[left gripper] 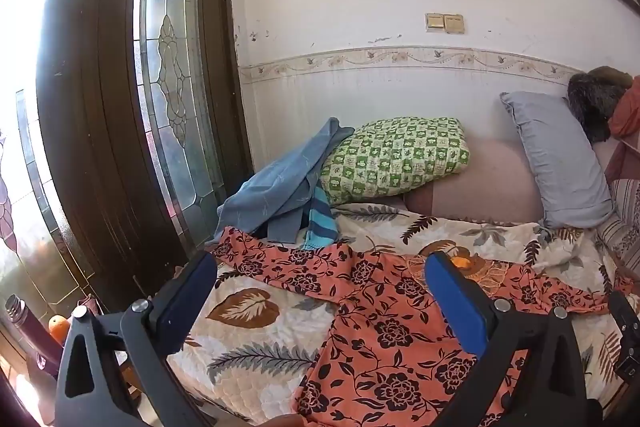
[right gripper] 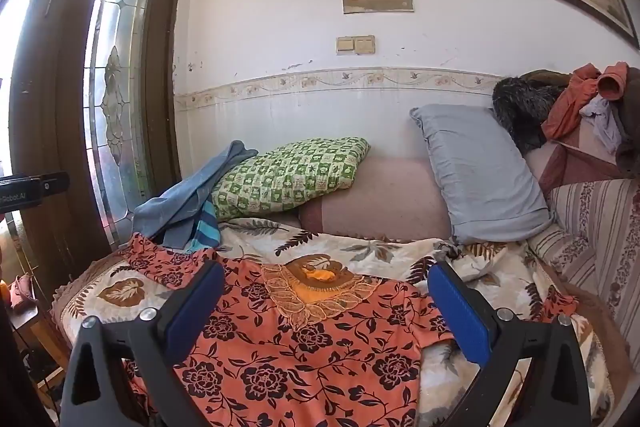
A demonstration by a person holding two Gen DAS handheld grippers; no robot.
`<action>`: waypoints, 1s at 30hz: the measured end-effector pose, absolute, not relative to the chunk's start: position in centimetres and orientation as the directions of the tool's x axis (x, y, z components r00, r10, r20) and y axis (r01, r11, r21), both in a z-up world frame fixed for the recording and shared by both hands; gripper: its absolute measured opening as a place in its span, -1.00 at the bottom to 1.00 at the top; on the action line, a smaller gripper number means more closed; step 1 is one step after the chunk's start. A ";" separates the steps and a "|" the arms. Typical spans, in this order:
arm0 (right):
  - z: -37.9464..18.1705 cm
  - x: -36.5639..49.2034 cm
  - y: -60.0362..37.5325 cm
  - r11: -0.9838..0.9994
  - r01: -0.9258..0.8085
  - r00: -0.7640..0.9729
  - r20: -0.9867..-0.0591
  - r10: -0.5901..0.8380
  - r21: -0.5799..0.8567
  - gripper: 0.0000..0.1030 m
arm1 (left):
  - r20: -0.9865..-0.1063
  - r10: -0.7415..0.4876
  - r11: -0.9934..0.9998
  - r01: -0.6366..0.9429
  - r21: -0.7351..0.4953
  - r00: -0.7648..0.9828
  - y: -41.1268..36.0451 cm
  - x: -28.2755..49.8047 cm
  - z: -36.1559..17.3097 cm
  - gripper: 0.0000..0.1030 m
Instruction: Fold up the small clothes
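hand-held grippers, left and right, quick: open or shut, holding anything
Left hand-held gripper: open wide, holding nothing, above the orange floral garment.
Right hand-held gripper: open wide, holding nothing, above the same garment.

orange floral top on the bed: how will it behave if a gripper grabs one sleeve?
Probably floppy: the orange floral top lies flat with soft wrinkles, so it would drape and trail. Likely light, being thin fabric. Pushing may bunch it on the quilted bedcover rather than slide it.

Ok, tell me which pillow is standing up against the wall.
The plain grey-blue pillow, right of the green checked pillow. It leans upright against the wall; the green one lies flatter, beside the blue cloth.
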State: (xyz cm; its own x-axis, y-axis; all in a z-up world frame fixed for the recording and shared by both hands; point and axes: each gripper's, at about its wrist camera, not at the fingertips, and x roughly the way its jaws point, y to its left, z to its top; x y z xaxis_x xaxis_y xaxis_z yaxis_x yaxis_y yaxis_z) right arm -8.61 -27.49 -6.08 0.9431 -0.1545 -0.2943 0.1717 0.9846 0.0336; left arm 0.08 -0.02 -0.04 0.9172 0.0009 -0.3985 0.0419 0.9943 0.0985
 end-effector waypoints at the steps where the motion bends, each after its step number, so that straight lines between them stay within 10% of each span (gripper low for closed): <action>1: -6.1 -8.6 -27.5 0.984 0.173 0.943 -0.294 -0.155 0.036 0.99 | -0.402 0.000 0.995 0.042 0.094 0.916 -0.1 0.2 -0.1 1.00; 30: -8.2 -5.6 -28.5 0.938 0.343 0.817 -0.509 -0.272 0.049 0.99 | -0.475 -0.014 0.991 0.074 0.109 0.880 -2.0 1.5 -2.6 1.00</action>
State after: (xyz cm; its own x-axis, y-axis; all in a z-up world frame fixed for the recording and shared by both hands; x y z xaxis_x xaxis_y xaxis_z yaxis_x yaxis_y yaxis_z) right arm -5.64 -28.48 -8.18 0.8167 -0.2720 -0.5089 0.3431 0.9380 0.0492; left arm 1.46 -2.02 -2.58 0.8798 -0.0135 -0.4752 0.0744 0.9912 0.1095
